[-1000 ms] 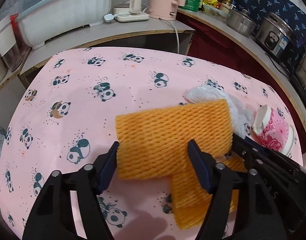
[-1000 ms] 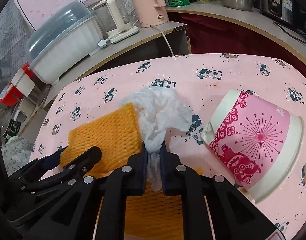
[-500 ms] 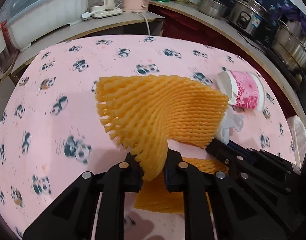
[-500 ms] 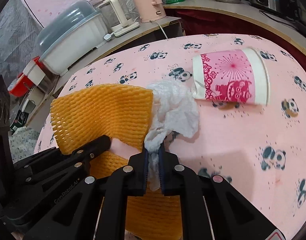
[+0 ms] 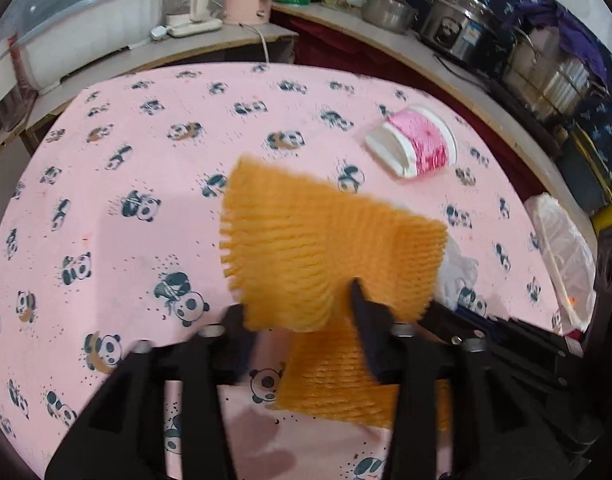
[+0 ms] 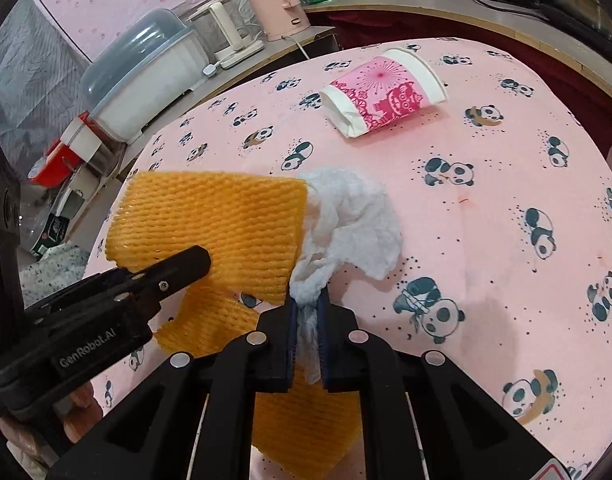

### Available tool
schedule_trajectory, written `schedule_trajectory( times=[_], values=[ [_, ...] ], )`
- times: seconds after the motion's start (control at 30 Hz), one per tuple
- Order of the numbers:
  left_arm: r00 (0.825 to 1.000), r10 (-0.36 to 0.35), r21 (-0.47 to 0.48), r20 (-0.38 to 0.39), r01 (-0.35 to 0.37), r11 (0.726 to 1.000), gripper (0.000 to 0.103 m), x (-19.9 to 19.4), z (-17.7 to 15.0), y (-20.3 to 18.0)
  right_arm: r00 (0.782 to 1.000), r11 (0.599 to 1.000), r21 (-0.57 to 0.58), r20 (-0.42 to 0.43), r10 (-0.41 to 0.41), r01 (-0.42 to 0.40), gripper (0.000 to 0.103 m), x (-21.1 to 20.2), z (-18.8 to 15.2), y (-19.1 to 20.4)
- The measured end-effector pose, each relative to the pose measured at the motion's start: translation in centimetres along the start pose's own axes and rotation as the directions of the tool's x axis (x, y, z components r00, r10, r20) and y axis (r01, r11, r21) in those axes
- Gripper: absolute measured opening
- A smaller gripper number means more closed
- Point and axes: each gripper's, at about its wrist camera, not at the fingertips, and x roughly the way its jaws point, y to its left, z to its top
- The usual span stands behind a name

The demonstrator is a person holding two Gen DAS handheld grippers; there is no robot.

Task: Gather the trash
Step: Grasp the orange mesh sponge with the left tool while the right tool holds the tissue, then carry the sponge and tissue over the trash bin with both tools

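An orange foam net [image 5: 330, 240] hangs above the pink panda tablecloth [image 5: 146, 152], its lower edge between the jaws of my left gripper [image 5: 302, 316]. Those jaws are opening and stand wide, and the blurred pads do not seem to press on the net. A second orange net [image 5: 346, 384] lies flat on the cloth underneath. My right gripper [image 6: 308, 312] is shut on a crumpled white tissue [image 6: 354, 216], which touches the net [image 6: 218, 224] on its right side. A pink and white paper cup [image 6: 386, 92] lies on its side farther back.
A white plastic bag [image 5: 562, 248] hangs at the table's right edge. Behind the table a counter carries a covered dish rack [image 6: 146, 76], a pink kettle [image 6: 278, 4], bottles and steel pots [image 5: 462, 28]. Part of a hand [image 6: 78, 404] shows under the left gripper.
The left jaws were wide around the net on the table, then shut on it and lifted it, and now stand apart again. Both grippers drew back from the cup, the right still holding the tissue.
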Motion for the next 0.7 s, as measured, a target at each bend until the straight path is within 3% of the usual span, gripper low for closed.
schedule_trajectory(
  times=[0.03, 0.17, 0.3, 0.4, 0.47, 0.57, 0.7],
  values=[
    [1.000, 0.005, -0.011, 0.013, -0.005, 1.000, 0.060, -0.2, 0.3, 0.0, 1.000, 1.000, 0.003, 0.008, -0.001, 0.001, 0.008, -0.4, 0.0, -0.2],
    [1.000, 0.011, -0.003, 0.016, -0.011, 1.000, 0.066, 0.2, 1.4, -0.8, 0.999, 1.000, 0.023, 0.040, -0.001, 0.000, 0.008, -1.6, 0.3, -1.1],
    [0.999, 0.020, 0.011, -0.027, -0.020, 1.000, 0.066, 2.2, 1.8, -1.6, 0.999, 0.999, 0.041, 0.050, -0.004, 0.002, 0.008, -2.2, 0.5, -2.0],
    [0.998, -0.001, 0.012, -0.066, 0.001, 1.000, 0.043, 3.5, 1.6, -2.1, 0.999, 0.999, 0.046, 0.049, -0.006, 0.004, 0.009, -2.3, 0.4, -2.5],
    [0.996, -0.025, 0.022, -0.089, 0.027, 0.999, 0.022, 3.9, 1.4, -2.6, 0.999, 0.999, 0.052, 0.050, -0.008, 0.005, 0.009, -2.5, 0.3, -2.9],
    [0.997, -0.033, 0.057, -0.076, 0.038, 0.998, 0.010, 3.5, 1.3, -3.7, 0.998, 0.998, 0.061, 0.059, -0.010, 0.007, 0.009, -2.8, 0.3, -3.3],
    [0.997, -0.054, 0.075, -0.060, 0.058, 0.995, 0.009, 2.4, 1.5, -5.0, 0.997, 0.998, 0.066, 0.082, -0.006, 0.000, 0.009, -3.9, 0.4, -3.6]
  ],
)
